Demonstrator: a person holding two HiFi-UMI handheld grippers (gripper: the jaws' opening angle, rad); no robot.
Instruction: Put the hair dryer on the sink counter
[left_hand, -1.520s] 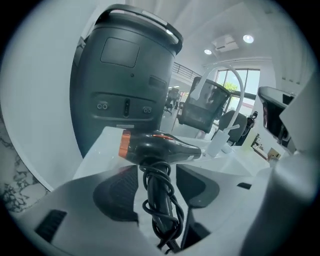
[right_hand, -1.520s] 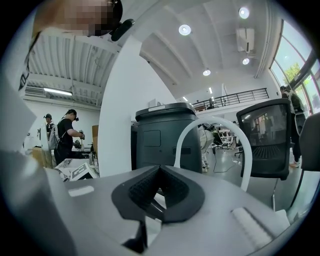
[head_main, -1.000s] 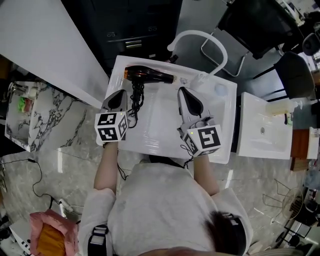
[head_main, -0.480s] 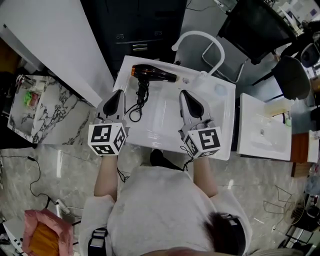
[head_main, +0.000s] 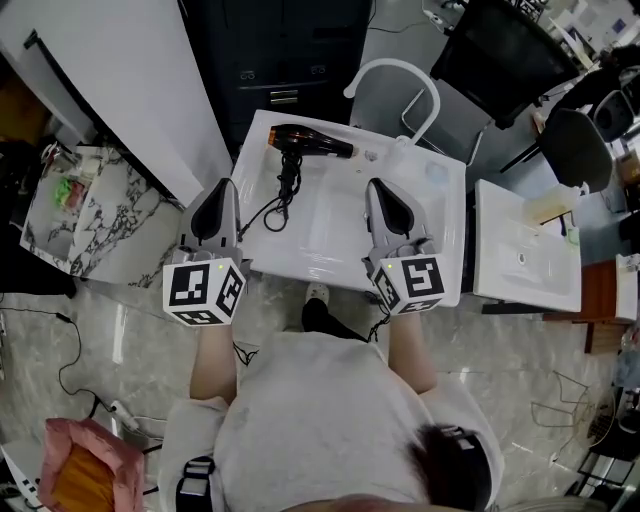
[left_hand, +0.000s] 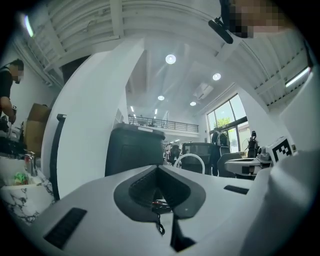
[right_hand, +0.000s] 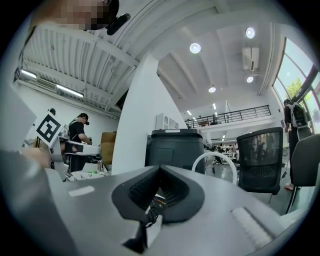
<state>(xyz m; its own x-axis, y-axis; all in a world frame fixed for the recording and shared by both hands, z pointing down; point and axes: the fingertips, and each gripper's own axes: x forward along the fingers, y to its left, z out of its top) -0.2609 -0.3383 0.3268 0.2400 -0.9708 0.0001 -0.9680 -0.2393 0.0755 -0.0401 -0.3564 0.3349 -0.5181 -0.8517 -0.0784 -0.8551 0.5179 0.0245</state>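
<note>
The black hair dryer (head_main: 308, 143) with an orange rear end lies on its side along the back of the white sink counter (head_main: 335, 235). Its black cord (head_main: 283, 190) trails over the basin toward the front left. My left gripper (head_main: 221, 188) is shut and empty, at the counter's left edge, a short way left of the cord. My right gripper (head_main: 377, 188) is shut and empty too, over the right part of the basin. In both gripper views the jaws meet with nothing between them, and the left gripper (left_hand: 159, 172) and right gripper (right_hand: 160, 172) point up and away across the room.
A white curved chair frame (head_main: 397, 80) and a dark cabinet (head_main: 280, 45) stand behind the counter. A second white basin (head_main: 525, 262) lies to the right, a marble slab (head_main: 95, 215) and a white panel (head_main: 110, 80) to the left. A person's shoe (head_main: 313, 300) shows below the counter's front edge.
My left gripper has drawn back from beside the cord toward the person and slightly left. The right gripper has barely moved. The dryer lies where it was.
</note>
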